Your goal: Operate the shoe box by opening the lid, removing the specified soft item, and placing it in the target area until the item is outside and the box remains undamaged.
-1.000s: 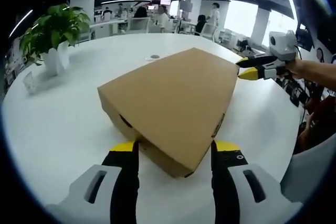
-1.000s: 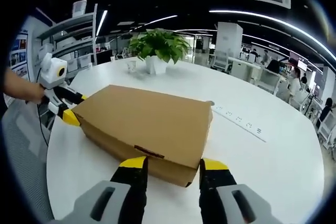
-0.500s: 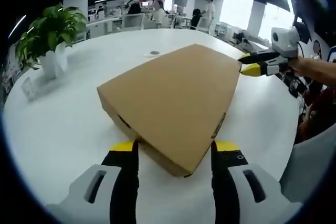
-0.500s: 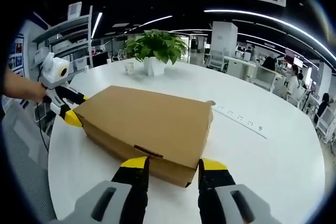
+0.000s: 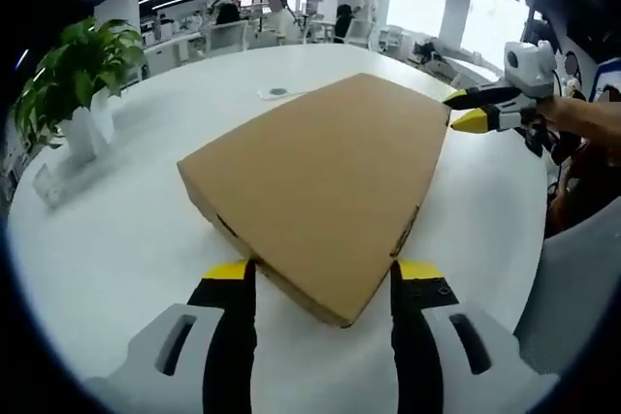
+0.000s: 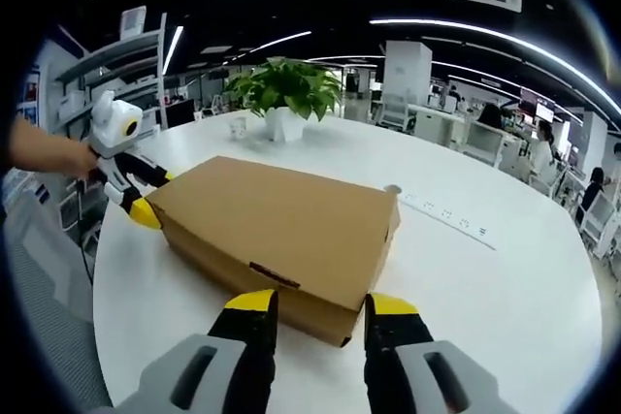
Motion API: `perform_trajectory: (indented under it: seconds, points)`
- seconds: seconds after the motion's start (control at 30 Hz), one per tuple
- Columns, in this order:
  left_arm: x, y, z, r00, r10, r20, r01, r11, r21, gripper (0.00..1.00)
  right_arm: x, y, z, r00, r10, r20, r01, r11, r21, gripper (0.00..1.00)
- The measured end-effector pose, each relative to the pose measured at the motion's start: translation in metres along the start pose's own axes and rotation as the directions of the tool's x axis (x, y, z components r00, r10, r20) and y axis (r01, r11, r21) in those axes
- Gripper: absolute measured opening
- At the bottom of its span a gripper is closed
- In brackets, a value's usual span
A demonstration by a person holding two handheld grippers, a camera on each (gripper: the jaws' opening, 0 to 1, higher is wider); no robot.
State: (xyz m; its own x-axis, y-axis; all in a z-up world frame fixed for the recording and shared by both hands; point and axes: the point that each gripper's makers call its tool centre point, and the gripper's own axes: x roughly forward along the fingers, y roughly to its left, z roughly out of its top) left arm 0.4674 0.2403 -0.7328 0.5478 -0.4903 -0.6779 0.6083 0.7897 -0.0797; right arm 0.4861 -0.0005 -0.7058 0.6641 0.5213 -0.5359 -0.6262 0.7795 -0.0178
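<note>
Sitting closed on the white bench point(image 5: 116, 230), the shoe box point(image 5: 325, 176) had each released gripper, left gripper point(image 5: 323, 283) and right gripper point(image 6: 312, 315), straddling an opposite corner, its lid unopened and nothing removed.

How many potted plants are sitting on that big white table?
1. The potted plant stands in a white pot on the table, beyond the closed cardboard box; more could be out of view.

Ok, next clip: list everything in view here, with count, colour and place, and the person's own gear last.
shoe box: one, brown cardboard, lid shut, middle of the table.
table: one, white, round, under the box.
potted plant: one, green leaves in a white pot, far side of the table.
power strip: one, white, on the table beyond the box.
left gripper: yellow-tipped jaws open astride a box corner.
right gripper: yellow-tipped jaws open astride the opposite corner.
</note>
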Motion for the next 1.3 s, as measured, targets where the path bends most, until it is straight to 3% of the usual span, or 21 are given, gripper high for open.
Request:
perform_trajectory:
  seconds: [0.57, 0.8, 1.3]
  points:
    - [-0.004, 0.016, -0.004, 0.999, -0.027, -0.028, 0.028, 0.998, 0.054, 0.54, -0.002, 0.019, -0.001, 1.0, 0.02, 0.003, -0.02, 1.0, 0.005, 0.31]
    - [-0.01, 0.011, -0.007, 0.999, -0.038, -0.038, 0.04, 0.997, 0.063, 0.53, -0.002, 0.026, 0.0, 1.0, 0.03, 0.0, -0.03, 1.0, 0.002, 0.31]
    - [-0.018, 0.021, -0.009, 0.996, -0.056, -0.075, 0.062, 0.995, 0.081, 0.53, 0.003, 0.043, 0.003, 1.0, 0.01, 0.009, -0.01, 1.0, 0.02, 0.32]
